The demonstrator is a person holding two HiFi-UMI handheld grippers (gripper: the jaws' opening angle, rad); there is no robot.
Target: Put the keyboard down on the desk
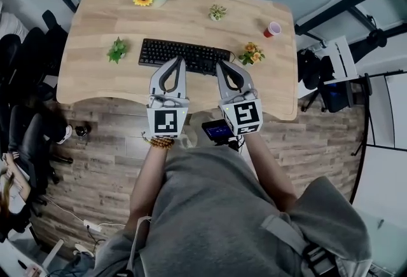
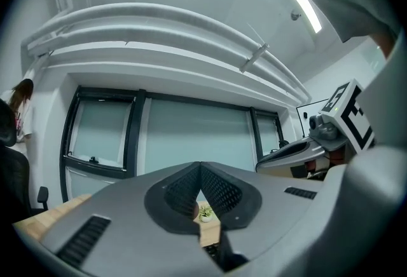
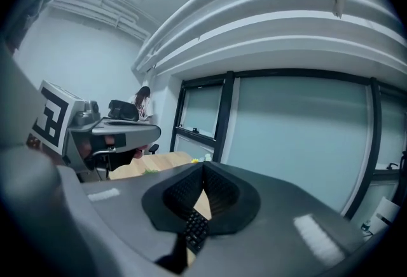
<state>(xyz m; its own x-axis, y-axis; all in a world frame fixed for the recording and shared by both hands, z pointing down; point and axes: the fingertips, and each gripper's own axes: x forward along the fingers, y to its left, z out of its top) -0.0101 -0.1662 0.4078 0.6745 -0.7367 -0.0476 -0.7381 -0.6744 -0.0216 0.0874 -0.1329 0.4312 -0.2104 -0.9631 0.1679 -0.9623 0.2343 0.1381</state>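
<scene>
The keyboard (image 1: 184,55) lies flat on the wooden bench (image 1: 95,21), near its front edge, between a green plant (image 1: 117,50) at one end and a small bunch of flowers (image 1: 252,53) at the other. The person leans over it with both tools. The left gripper (image 1: 176,61) and right gripper (image 1: 221,66) point at the keyboard's near side, close together. Each pair of jaws is pressed together at the tips with nothing pinched between them; keys show through the gap below the right pair (image 3: 196,231). Whether the tips rest on the keyboard or hang just above it, I cannot tell. A red cup (image 1: 272,29) stands well off to the right.
</scene>
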